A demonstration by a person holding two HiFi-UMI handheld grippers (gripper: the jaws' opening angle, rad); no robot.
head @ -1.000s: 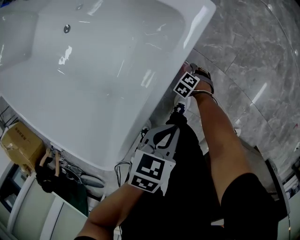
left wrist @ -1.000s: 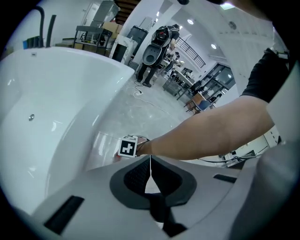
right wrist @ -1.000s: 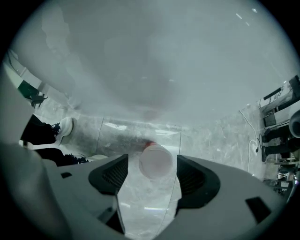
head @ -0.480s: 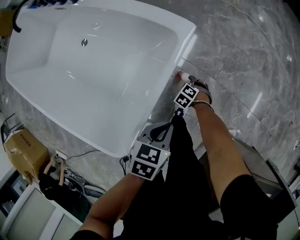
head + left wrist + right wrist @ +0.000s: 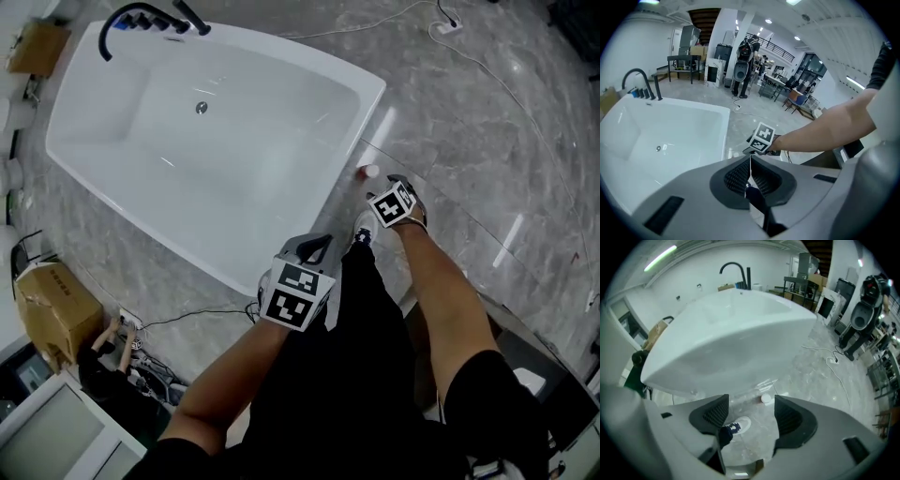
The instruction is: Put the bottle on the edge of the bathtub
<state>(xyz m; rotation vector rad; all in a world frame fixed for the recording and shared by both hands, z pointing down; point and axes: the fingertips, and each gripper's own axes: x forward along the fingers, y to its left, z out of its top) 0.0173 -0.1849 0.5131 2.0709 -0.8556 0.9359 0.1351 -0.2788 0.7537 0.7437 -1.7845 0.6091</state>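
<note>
You are holding the right hand-held gripper point(image 5: 747, 416) with jaws apart and empty, above the bottle point(image 5: 368, 172) sitting on the floor right of the bathtub point(image 5: 234, 150). The left hand-held gripper point(image 5: 750, 176) is pressing its jaws together.

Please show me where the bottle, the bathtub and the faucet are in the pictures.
bottle point(image 5: 368, 172), head view, on its white cap.
bathtub point(image 5: 234, 159), head view, on the bare inside of the basin.
faucet point(image 5: 155, 21), head view, on the black handles at its base.
</note>
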